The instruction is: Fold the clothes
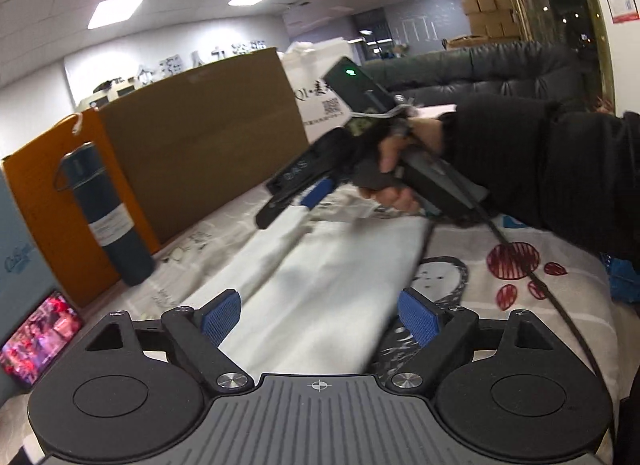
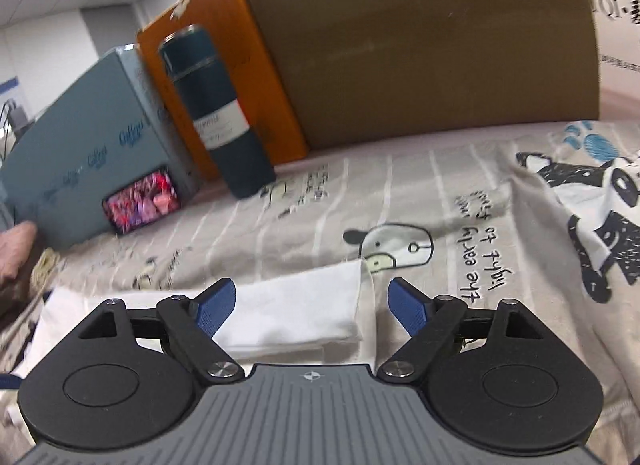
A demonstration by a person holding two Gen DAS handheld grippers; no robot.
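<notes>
A white garment (image 1: 320,285) is seen laid flat on a printed sheet (image 1: 520,297) that covers the bench, running from the lower centre of the left wrist view up toward the middle. In that view the left tool (image 1: 320,315) is held low over the near end of the garment, its blue pads (image 1: 222,315) spread wide, one on each side of the cloth, nothing pinched between them. The right tool (image 1: 292,201) is seen in the centre of the same view, gripped by a hand (image 1: 394,181) in a dark sleeve, its tips near the far end of the garment; whether they touch the cloth cannot be told through the blur.

In the right wrist view the right tool (image 2: 312,307) is likewise shown spread, with a folded corner of the white garment (image 2: 296,313) lying below and between its pads, not gripped. A dark teal bottle (image 2: 220,113) is seen upright at the upper left, set against an orange box (image 2: 188,37) and beside a brown cardboard box (image 2: 420,45). A phone (image 2: 140,201) with a lit screen is propped against a grey-blue box (image 2: 84,133) at the left.
</notes>
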